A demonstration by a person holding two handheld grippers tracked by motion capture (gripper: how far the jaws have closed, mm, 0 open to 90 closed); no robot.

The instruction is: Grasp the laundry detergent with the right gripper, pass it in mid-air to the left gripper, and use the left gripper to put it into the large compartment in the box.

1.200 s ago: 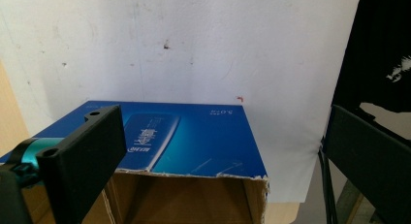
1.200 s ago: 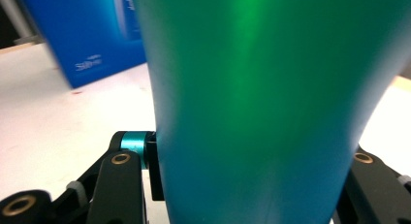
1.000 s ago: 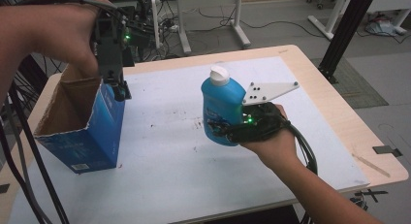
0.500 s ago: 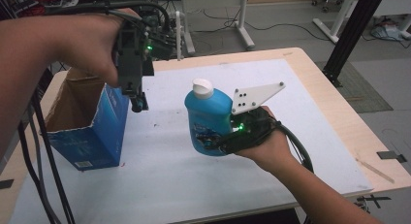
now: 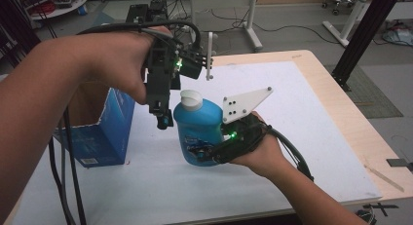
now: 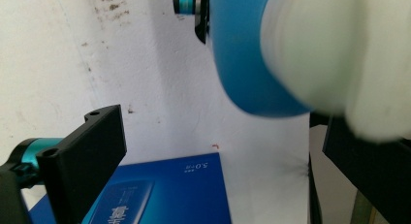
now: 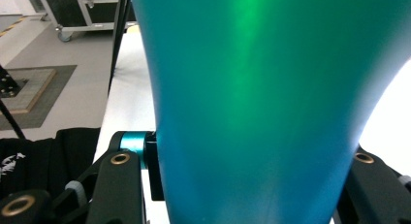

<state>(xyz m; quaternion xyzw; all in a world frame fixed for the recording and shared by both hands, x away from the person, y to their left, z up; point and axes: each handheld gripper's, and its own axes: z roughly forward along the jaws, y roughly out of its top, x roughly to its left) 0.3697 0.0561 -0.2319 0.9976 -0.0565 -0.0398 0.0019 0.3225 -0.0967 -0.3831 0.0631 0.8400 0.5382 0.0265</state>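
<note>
- One blue bottle [image 5: 197, 130] with a white cap [image 5: 191, 99] is the thing in hand: it is held upright, clear of the white counter [image 5: 302, 118], near the middle, just right of the open blue box [image 5: 104, 132].
- Right tool [image 5: 204, 154] is clenched on the bottle's lower body; in the right gripper view its black jaws sit against either side of the blue plastic [image 7: 257, 103].
- Compared with a second ago, the bottle has been carried left across the counter toward the box, and the left tool [image 5: 163, 119] has come over from above the box and dropped to the bottle's neck.
- Left tool now hangs pointing down, just left of the cap; in the left gripper view the cap [image 6: 339, 54] looms blurred at the upper right, above the right-hand jaw rather than squarely between the two.
- Left tool's jaws stand apart, released, with nothing pinched.
- My reading is that the two hands are meeting so the left one can take the cap, to unscrew it or steady the bottle; it still needs to centre on the cap before closing.
</note>
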